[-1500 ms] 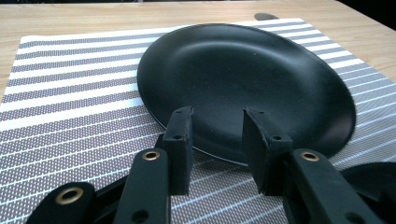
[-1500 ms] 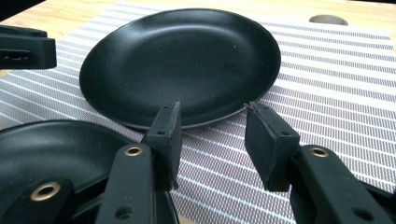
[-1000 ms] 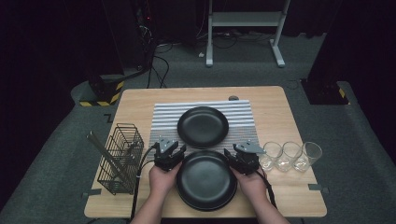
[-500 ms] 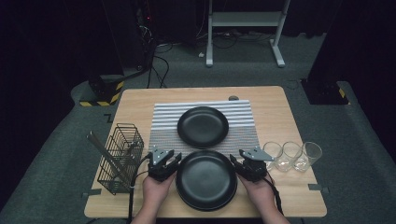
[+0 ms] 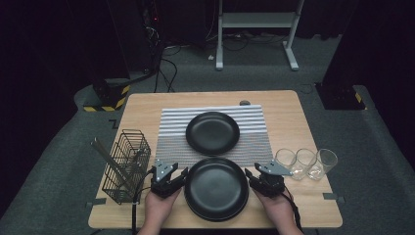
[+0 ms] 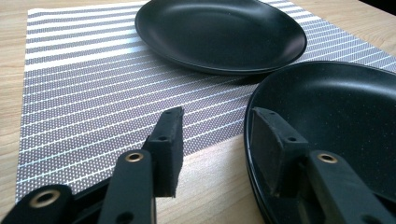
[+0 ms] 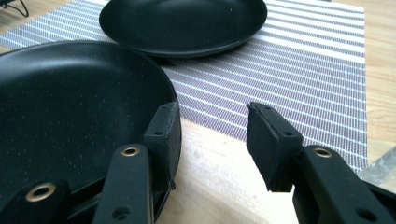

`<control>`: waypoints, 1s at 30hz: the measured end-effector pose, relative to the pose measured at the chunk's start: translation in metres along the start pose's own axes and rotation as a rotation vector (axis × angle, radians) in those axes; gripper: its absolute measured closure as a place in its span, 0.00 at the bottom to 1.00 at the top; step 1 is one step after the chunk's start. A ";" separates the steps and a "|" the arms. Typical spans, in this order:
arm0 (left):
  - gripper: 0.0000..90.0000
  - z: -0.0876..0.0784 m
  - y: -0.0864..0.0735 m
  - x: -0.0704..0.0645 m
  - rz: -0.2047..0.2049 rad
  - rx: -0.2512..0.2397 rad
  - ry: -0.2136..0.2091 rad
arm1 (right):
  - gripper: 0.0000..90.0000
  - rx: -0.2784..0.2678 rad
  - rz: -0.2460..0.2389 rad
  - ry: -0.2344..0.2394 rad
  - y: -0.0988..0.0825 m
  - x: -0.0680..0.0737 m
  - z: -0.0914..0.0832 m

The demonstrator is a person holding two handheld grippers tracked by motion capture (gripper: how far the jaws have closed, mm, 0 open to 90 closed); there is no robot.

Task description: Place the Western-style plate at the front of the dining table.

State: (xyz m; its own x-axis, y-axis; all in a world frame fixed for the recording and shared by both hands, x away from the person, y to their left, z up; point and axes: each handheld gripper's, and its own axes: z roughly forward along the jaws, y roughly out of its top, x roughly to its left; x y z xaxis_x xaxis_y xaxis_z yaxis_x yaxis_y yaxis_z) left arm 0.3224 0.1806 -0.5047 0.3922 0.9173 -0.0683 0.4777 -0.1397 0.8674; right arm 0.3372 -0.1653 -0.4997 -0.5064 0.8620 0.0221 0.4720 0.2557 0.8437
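Item: stack of near plates point(image 5: 216, 188), black, round, shallow-welled, faintly speckled finish, at the front middle of the worktop point(image 5: 147, 110), its far edge just lapping the striped placemat point(image 5: 171, 132). The left gripper view shows a second rim under the top one, so at least two plates lie stacked here.

Left to right:

Wire basket point(image 5: 125, 166), left of the plates, holding long utensils; untouched.

Left tongs point(image 5: 172, 177), at the stack's left rim. Change: a second ago both hands sat farther up the worktop, at the stack's far shoulders; they have since come down toward the person, to its sides. These jaws have just been opening. In the left gripper view they stand apart, one jaw over the rim inside the well, the other outside over bare wood, the rim between them, unpinched.

Near plates: in the same place as a second ago.

Right tongs point(image 5: 258, 180), at the right rim; jaws apart, opening unchanged. One jaw sits against the outer rim, the other over bare wood; nothing clamped.

Three glasses point(image 5: 306, 162), clear, in a row at the right.

Far plate point(image 5: 213, 132), alone on the placemat.

Reading: probably a two-sided lift being prepared; no grip has been made on either side.
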 end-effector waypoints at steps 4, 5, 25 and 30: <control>0.57 -0.001 -0.001 0.000 0.019 0.000 0.003 | 0.60 0.007 -0.006 -0.001 -0.004 -0.002 -0.004; 0.57 -0.001 -0.001 0.000 0.022 -0.004 0.001 | 0.60 0.008 -0.004 -0.001 -0.005 -0.002 -0.005; 0.55 -0.003 0.006 -0.009 0.051 -0.038 -0.060 | 0.60 -0.001 0.019 -0.005 -0.019 -0.010 -0.009; 0.54 -0.006 0.009 -0.009 0.053 -0.037 -0.053 | 0.61 0.001 0.025 -0.003 -0.019 -0.013 -0.009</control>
State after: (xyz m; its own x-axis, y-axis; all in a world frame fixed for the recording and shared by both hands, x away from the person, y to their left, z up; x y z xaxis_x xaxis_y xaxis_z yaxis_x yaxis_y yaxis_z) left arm 0.3183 0.1739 -0.4934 0.4573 0.8881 -0.0469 0.4264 -0.1726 0.8879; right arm 0.3281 -0.1854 -0.5115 -0.4922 0.8695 0.0420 0.4854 0.2341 0.8424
